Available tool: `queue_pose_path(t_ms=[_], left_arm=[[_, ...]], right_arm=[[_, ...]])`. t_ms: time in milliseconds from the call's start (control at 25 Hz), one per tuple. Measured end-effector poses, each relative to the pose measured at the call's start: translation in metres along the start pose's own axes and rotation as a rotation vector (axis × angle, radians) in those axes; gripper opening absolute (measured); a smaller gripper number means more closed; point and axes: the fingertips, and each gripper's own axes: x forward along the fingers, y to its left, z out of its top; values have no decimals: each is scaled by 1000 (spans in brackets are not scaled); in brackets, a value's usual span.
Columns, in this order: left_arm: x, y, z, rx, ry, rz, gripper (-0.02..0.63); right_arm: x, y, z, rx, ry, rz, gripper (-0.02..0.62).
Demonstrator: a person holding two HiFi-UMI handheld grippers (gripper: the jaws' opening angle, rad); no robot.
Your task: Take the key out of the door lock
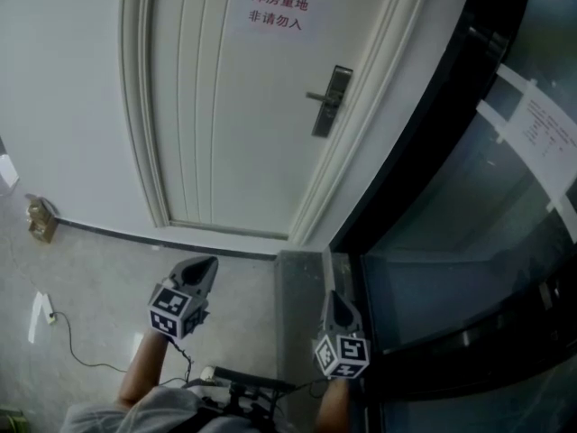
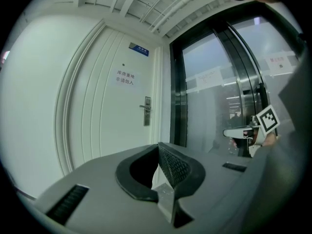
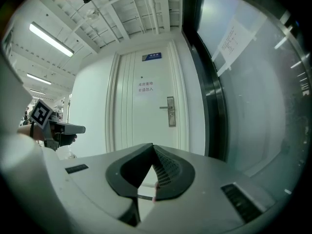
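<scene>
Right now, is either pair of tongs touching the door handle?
No: the left tongs and the right tongs are held low in the head view, clearly apart from the door handle.

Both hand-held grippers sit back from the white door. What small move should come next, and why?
Probably bring the right hand-held gripper forward toward the lock plate on the door. Its jaws are together with nothing between them, the lock is well ahead of it, and no key can be made out from here.
</scene>
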Motion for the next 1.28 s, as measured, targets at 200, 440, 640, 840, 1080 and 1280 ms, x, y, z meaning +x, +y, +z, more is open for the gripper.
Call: queue_pose_path(t_ms=[200, 440, 640, 840, 1080, 1280], left_arm=[[-6, -11, -8, -1, 3, 14, 6], [-9, -23, -11, -5, -5, 36, 6], [0, -22, -9, 6, -7, 47, 6], [23, -15, -4, 14, -9, 45, 6], [62, 7, 4, 14, -8, 30, 6], [96, 29, 17, 15, -17, 10, 5]], right_arm=[[-6, -3, -10, 12, 4, 24, 11], [-8, -5, -16, 27, 1, 53, 12], [1, -12, -15, 20, -7, 66, 12], [20, -24, -17, 32, 1, 63, 11], [60, -33, -10, 32, 6, 49, 11], [98, -37, 1, 28, 6, 41, 12]])
